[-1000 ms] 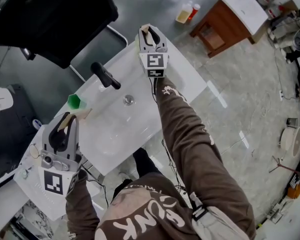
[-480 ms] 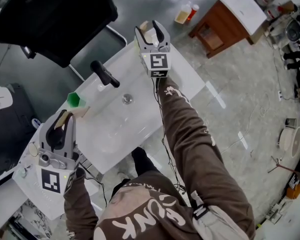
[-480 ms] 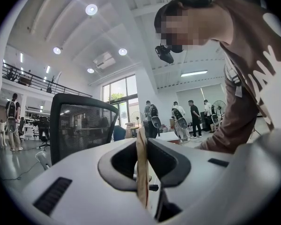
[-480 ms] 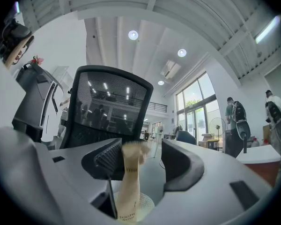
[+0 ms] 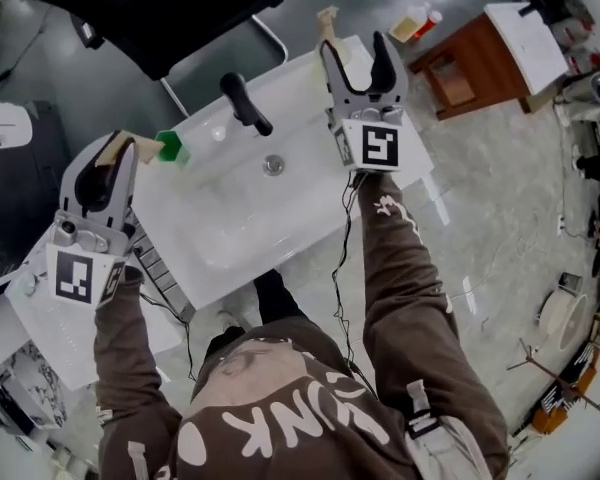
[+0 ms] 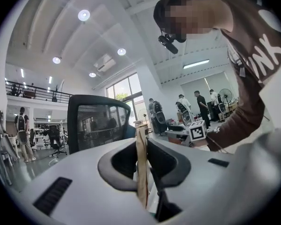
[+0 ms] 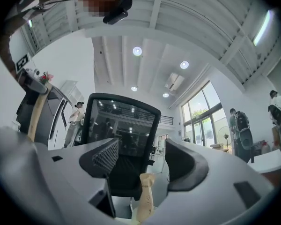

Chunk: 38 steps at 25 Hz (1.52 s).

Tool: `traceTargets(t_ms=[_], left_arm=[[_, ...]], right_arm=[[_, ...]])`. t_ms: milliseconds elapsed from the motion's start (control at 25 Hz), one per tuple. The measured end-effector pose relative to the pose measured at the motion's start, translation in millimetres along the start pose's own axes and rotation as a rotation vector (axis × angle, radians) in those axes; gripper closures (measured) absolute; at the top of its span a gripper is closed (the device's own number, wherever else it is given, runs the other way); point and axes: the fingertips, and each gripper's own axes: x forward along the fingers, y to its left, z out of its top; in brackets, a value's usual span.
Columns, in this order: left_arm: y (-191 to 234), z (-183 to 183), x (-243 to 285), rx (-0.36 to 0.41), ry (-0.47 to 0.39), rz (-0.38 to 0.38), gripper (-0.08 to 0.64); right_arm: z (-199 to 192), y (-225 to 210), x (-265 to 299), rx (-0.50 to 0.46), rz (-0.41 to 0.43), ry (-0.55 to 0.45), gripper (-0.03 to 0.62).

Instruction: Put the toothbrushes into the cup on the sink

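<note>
My left gripper is shut on a flat tan toothbrush, which shows edge-on between its jaws. Its tip reaches towards a small green cup on the white sink's left rim. My right gripper has just been opening; its jaws stand wide apart with nothing pressed between them. A second tan toothbrush stands upright at the sink's far edge, just beyond and below those jaws. What it stands in is hidden.
A black faucet and a drain sit in the sink. A black office chair stands behind it. A wooden cabinet and bottles are on the floor to the right. A white surface lies left.
My right gripper went from shut to wide open and rose back from the upright toothbrush. My left gripper carried its toothbrush closer to the green cup. The head view has shifted.
</note>
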Motion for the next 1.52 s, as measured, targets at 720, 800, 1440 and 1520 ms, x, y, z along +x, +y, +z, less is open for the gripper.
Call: traceTargets(t_ms=[720,800,1440,1520], left_arm=[[6,-130,14,-0.086,0.027,0.019,0.500],[5,-142,13,-0.102,0.043,0.023,0.500],[7,-63,-12,-0.078,-0.033,0.048,0.387],[1,-29,-20,-0.077,-0.058,0.038,0.381]], right_arm=[[58,32,-67,0.037,0.070,-0.066,0.282],[58,33,-71,0.034,0.075,-0.061,0.284],[74,58,-90,0.088,0.133,-0.011,0.272],[83,66,-92,0.104,0.151,0.005,0.272]])
